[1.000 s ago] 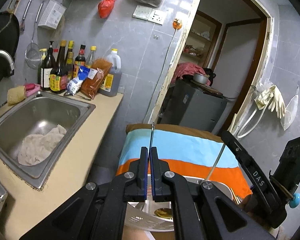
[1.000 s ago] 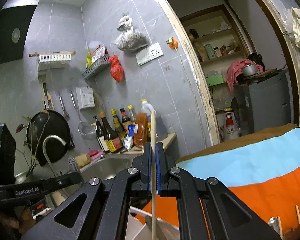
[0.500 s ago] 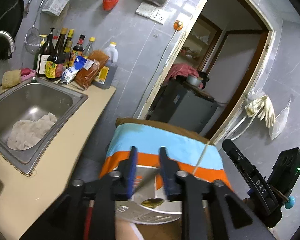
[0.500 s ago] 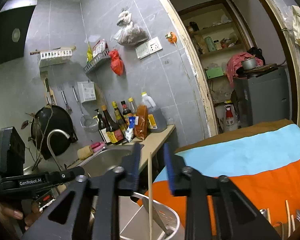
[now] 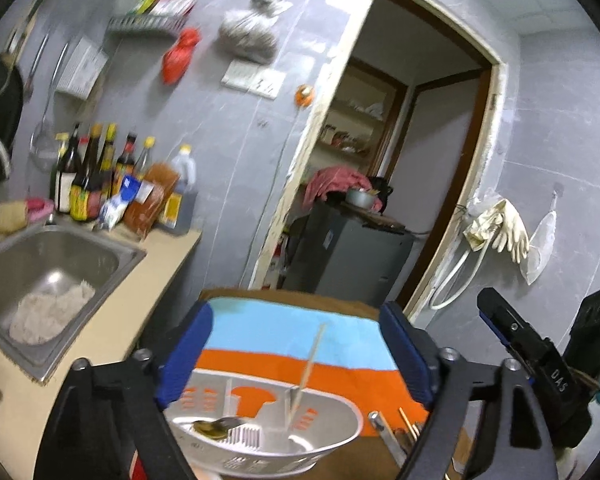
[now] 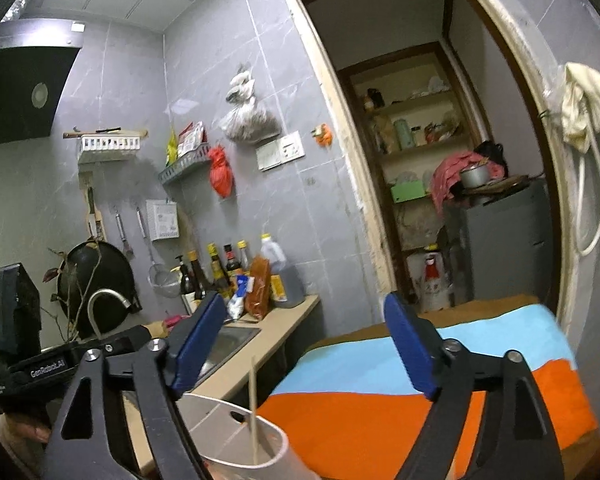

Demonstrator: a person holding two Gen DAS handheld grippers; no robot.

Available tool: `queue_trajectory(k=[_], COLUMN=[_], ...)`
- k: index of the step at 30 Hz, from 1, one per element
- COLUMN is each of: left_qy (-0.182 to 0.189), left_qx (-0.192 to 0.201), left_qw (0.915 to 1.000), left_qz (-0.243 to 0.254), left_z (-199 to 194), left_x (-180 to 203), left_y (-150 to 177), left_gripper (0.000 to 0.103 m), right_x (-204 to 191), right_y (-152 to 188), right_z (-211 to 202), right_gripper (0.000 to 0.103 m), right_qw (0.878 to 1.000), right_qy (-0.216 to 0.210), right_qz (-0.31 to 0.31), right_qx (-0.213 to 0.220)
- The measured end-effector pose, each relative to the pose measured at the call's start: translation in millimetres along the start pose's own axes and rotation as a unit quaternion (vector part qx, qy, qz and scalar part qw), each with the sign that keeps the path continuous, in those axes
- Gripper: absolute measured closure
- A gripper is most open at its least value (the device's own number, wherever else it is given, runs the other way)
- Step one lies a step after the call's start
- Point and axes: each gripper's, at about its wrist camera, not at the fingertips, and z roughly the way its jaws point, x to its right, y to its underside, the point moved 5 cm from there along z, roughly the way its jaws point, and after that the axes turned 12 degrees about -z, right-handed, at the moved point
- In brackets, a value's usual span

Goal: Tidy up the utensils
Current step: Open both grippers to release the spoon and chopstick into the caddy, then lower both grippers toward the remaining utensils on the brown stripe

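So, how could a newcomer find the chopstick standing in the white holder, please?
Find the striped cloth of blue and orange. At its near edge sits the white utensil holder, and the pale chopstick leans up out of it. It is the only tall stick there; the spoon lies flat.

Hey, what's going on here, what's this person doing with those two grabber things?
They are sorting utensils into a white holder that sits on a striped cloth beside the kitchen sink. Both the left gripper and the right gripper are wide open and hold nothing. One chopstick stands leaning in the holder, and a spoon lies in its other section. More utensils lie on the cloth to the right, not yet put away.
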Motion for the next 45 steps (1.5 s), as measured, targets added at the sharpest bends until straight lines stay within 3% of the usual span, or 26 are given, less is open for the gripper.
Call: queue_trajectory(k=[2, 4, 12, 25, 36, 40, 45], left_qy=[0.003, 0.005, 0.006, -0.005, -0.031, -0.042, -0.062], left_qx=[0.015, 0.026, 0.032, 0.023, -0.058, -0.085, -0.115], left_qw=[0.9998, 0.9995, 0.9985, 0.9972, 0.9948, 0.9928, 0.9895], left_qz=[0.01, 0.015, 0.044, 0.072, 0.078, 0.072, 0.063], left_z=[-1.9, -3.3, 6.0, 23.2, 66.1, 82.5, 101.0], left_x=[15.1, 28.5, 79.6, 133.8, 135.5, 130.7, 118.6], left_y=[2.1, 5.8, 29.9, 86.4, 143.9, 159.3, 172.3], left_gripper=[0.001, 0.0, 0.0, 0.0, 0.0, 0.0, 0.0], right_x=[11.2, 22.6, 67.2, 143.5, 215.7, 228.9, 234.8], right_y=[-6.8, -12.4, -23.1, -1.9, 56.5, 87.6, 136.0], right_z=[-11.9, -23.0, -59.7, -95.0, -96.2, -86.6, -66.3], right_gripper=[0.009, 0.003, 0.002, 0.002, 0.002, 0.002, 0.002], right_qw=[1.0, 1.0, 0.998, 0.996, 0.988, 0.983, 0.973], right_qy=[0.007, 0.02, 0.05, 0.086, 0.11, 0.099, 0.056], right_qz=[-0.003, -0.009, -0.033, -0.027, -0.015, -0.007, 0.021], right_qx=[0.005, 0.006, 0.001, -0.015, -0.103, -0.152, -0.223])
